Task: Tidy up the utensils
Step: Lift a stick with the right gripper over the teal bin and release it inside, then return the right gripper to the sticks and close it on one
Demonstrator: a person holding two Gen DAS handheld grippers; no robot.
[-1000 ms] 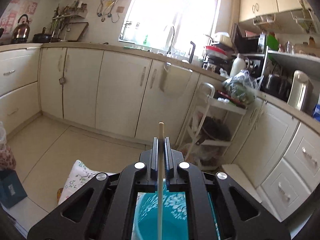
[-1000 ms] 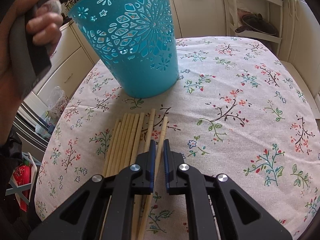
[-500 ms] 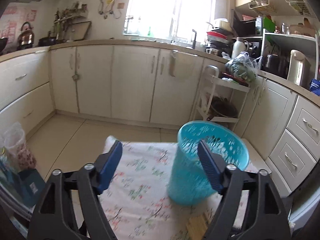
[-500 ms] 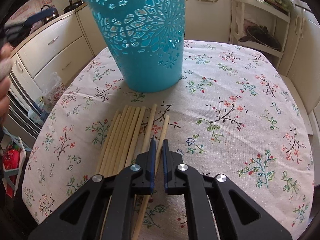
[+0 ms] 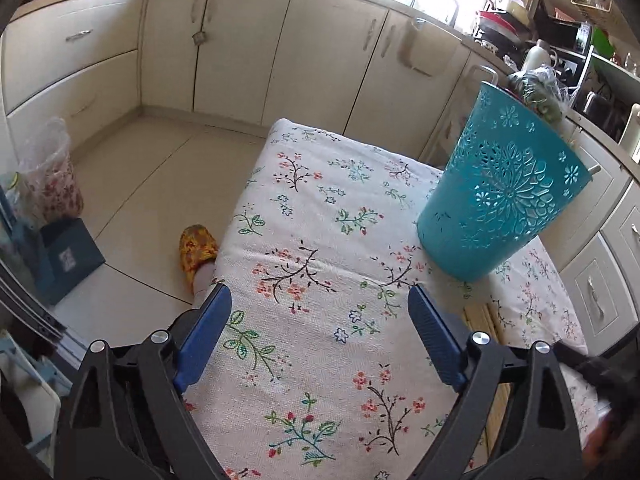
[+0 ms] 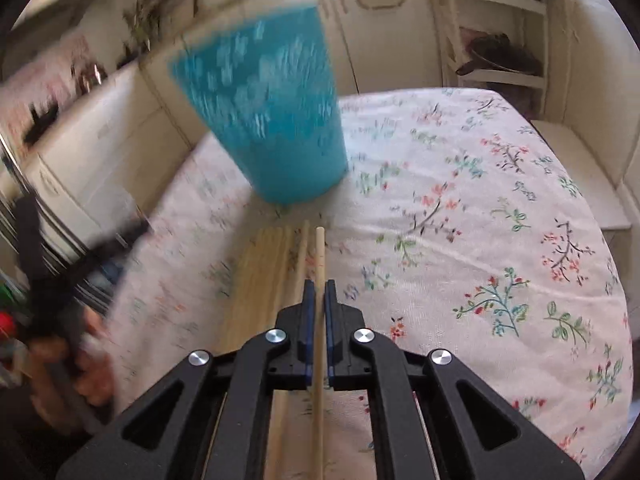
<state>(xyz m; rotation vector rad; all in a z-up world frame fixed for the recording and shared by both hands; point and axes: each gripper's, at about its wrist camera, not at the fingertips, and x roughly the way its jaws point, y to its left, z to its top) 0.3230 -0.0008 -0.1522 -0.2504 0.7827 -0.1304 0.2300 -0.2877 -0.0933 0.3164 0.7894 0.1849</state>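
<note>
The right hand-held gripper (image 6: pixel 316 312) pinches one pale, slender wooden chopstick (image 6: pixel 319 256) partway along its length, above the bundle of matching chopsticks (image 6: pixel 260 276) on the floral-cloth tabletop (image 6: pixel 460 220). It looks light, stiff and smooth, likely to pivot if gripped off-centre. The left hand-held gripper (image 5: pixel 320 332) hangs spread and empty. The perforated teal plastic basket (image 5: pixel 508 196) stands just beyond the bundle; its inside is hidden, and the right view is blurred.

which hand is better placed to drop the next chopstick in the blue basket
Right. The right hand-held gripper is shut on a chopstick, pointing toward the basket. The left hand-held gripper is open and empty over the tablecloth.
</note>
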